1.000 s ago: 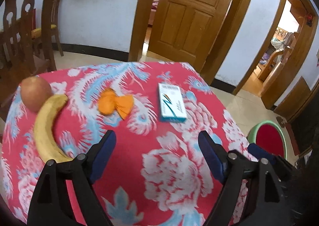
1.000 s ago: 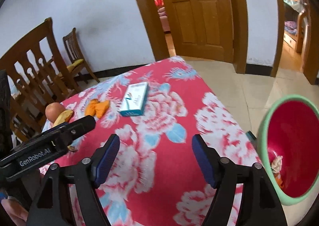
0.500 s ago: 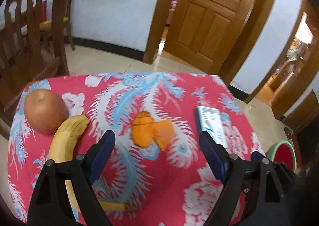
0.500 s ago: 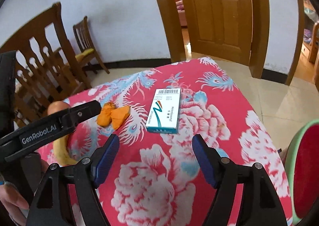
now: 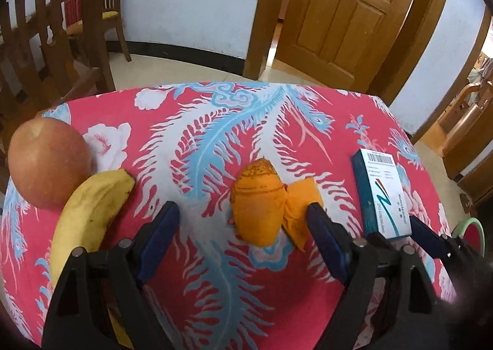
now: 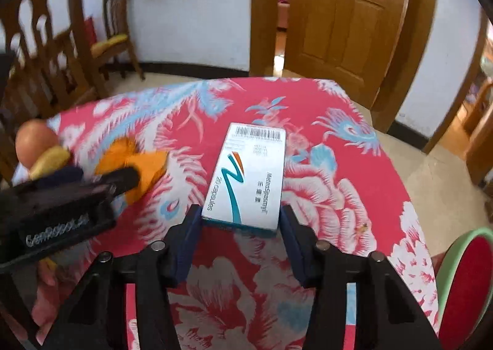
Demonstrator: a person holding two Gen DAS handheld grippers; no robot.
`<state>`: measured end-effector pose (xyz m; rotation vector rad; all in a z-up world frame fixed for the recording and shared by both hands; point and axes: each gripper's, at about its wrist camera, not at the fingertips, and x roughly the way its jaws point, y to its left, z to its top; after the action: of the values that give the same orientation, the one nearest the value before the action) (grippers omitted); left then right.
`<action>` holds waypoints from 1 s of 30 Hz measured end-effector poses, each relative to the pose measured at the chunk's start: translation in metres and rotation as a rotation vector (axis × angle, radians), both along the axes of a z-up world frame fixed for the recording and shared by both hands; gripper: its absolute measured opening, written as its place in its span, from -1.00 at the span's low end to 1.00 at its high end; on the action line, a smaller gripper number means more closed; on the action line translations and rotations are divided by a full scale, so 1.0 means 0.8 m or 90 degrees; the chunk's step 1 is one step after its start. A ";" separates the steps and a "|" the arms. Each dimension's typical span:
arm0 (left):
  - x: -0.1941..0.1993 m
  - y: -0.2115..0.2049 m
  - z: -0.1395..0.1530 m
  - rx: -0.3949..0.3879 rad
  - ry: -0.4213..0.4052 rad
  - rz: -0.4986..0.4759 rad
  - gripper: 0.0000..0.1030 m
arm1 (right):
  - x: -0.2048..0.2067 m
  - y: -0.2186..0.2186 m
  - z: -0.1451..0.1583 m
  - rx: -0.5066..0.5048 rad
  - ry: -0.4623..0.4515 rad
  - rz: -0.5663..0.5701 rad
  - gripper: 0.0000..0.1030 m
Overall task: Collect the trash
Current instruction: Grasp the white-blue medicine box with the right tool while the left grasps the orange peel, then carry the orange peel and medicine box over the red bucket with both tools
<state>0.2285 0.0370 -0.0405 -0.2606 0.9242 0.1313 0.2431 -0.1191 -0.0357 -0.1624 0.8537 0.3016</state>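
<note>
Change: both grippers have swept in over the flowered tablecloth [image 5: 197,282] and dropped towards it; a second ago the trash lay well ahead, now each piece sits between a pair of fingers.
Left gripper [image 5: 243,220]: jaws have just been closing a little, still released, straddling the orange peel [image 5: 258,205]; the pads are near it but not pressing.
Right gripper [image 6: 240,223]: jaws have just been closing fast onto the near end of the capsule box [image 6: 249,180]; the pads stand right at its two long sides, though I cannot tell if they are pressing yet.
Meaning: two pickups at once look set up; grasps not yet made.
Pose: both tilt steeply down at the cloth, side by side, left one beside the box.
Not trash: banana [image 5: 89,214] and apple [image 5: 46,162], left of the peel.
Bin [image 6: 462,285]: off the table edge, right of the box.
</note>
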 end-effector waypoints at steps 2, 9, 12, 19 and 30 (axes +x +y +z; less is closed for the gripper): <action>-0.004 0.001 0.001 -0.006 -0.014 -0.001 0.14 | -0.003 0.003 -0.001 -0.002 -0.014 0.001 0.00; -0.017 0.008 0.009 -0.033 -0.041 -0.004 -0.47 | -0.011 -0.022 0.003 0.086 -0.012 -0.022 -0.01; -0.024 0.008 0.015 -0.033 -0.054 -0.011 -0.48 | -0.022 -0.031 0.014 0.114 -0.024 -0.024 -0.01; -0.035 0.003 0.024 -0.030 -0.078 -0.029 -0.50 | -0.035 -0.036 0.038 0.134 -0.050 -0.017 -0.01; -0.039 0.003 0.031 -0.040 -0.103 -0.038 -0.52 | -0.048 -0.039 0.038 0.148 -0.064 -0.037 -0.01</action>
<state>0.1969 0.0396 -0.0159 -0.2969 0.7758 0.0262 0.2048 -0.1502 -0.0050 0.0632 0.7171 0.3327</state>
